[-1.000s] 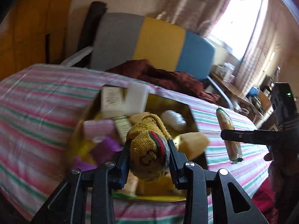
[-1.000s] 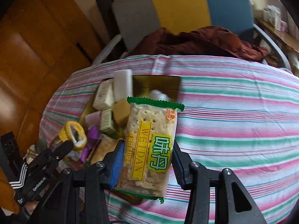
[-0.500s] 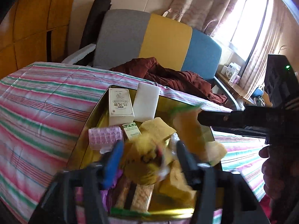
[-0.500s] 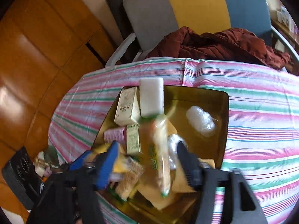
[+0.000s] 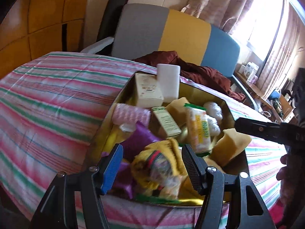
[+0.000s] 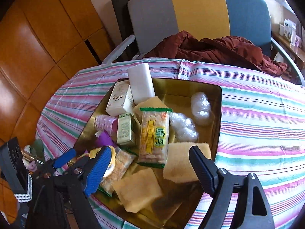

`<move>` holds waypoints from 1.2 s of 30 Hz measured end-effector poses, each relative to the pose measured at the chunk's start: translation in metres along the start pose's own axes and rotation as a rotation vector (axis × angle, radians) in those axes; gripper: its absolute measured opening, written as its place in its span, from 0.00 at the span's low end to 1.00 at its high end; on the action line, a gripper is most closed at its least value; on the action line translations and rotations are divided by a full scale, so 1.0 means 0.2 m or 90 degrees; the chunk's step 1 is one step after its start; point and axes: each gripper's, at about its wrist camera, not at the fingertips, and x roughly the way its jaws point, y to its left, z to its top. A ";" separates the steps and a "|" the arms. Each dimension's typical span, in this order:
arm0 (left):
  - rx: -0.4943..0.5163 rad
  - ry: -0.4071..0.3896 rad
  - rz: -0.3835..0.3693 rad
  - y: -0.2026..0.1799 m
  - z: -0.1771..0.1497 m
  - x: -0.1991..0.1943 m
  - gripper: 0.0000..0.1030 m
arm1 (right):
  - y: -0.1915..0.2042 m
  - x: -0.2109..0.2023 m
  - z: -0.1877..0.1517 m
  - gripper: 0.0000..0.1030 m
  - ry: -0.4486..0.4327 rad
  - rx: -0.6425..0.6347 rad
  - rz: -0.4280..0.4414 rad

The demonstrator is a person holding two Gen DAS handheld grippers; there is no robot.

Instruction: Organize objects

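Where the left gripper [image 5: 151, 162] hangs over the near end of the gold tray [image 5: 192, 90], its two black arms stand apart and hold nothing. Its jaws have just been opening. A rolled yellow sock [image 5: 160, 166] with red and green bands lies between them in the tray, blurred, and the pads do not press on it.

The right gripper [image 6: 148, 164] is open wide too, and its jaws have just been opening. It has hold of nothing. Below it, in the tray [image 6: 217, 103], lie flat yellow sponges [image 6: 181, 162]. Just past them lies the cracker pack [image 6: 154, 135] with a green edge, flat on top of the other things and touching no pad.

Beside the pack sits a small green and white box [image 6: 124, 129]. A pink roller [image 6: 104, 123] and something purple [image 6: 104, 140] are on that side too. Two clear plastic balls [image 6: 200, 106] rest in the far part of the tray.

At the far corner a cream box [image 6: 120, 100] lies, and a white block [image 6: 141, 83] leans up over the rim.

The tray sits on a striped cloth [image 6: 257, 114] of pink, green and white. Behind the table is a chair [image 6: 198, 9] in grey, yellow and blue, with a dark red cloth [image 6: 219, 47] heaped on it. In the left view, curtains [image 5: 228, 3] hang by a bright window far back.
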 end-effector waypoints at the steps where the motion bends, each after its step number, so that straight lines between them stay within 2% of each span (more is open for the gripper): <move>1: -0.003 0.000 0.003 0.01 -0.01 -0.01 0.63 | 0.01 0.00 -0.01 0.83 -0.002 -0.006 -0.003; 9: -0.009 -0.006 0.029 0.04 -0.06 -0.09 0.66 | 0.13 -0.08 -0.11 0.85 -0.070 -0.070 -0.065; 12: -0.005 -0.015 0.042 0.04 -0.06 -0.13 0.68 | 0.16 -0.08 -0.14 0.92 -0.074 -0.080 -0.084; 14: -0.002 -0.023 0.052 0.03 -0.06 -0.15 0.70 | 0.17 -0.08 -0.16 0.93 -0.078 -0.083 -0.099; 24: 0.037 -0.061 0.125 -0.04 -0.06 -0.27 0.82 | 0.16 -0.15 -0.26 0.93 -0.113 -0.063 -0.138; 25: 0.039 -0.063 0.130 -0.05 -0.06 -0.28 0.86 | 0.16 -0.16 -0.27 0.93 -0.117 -0.062 -0.141; 26: 0.039 -0.067 0.132 -0.05 -0.06 -0.29 0.89 | 0.17 -0.17 -0.28 0.93 -0.121 -0.061 -0.143; 30: 0.047 -0.082 0.147 -0.08 -0.08 -0.33 0.92 | 0.17 -0.21 -0.32 0.93 -0.144 -0.050 -0.156; 32: 0.049 -0.085 0.149 -0.10 -0.08 -0.34 1.00 | 0.16 -0.22 -0.33 0.93 -0.149 -0.043 -0.155; 36: 0.055 -0.095 0.138 -0.13 -0.10 -0.37 1.00 | 0.15 -0.24 -0.36 0.93 -0.152 -0.036 -0.161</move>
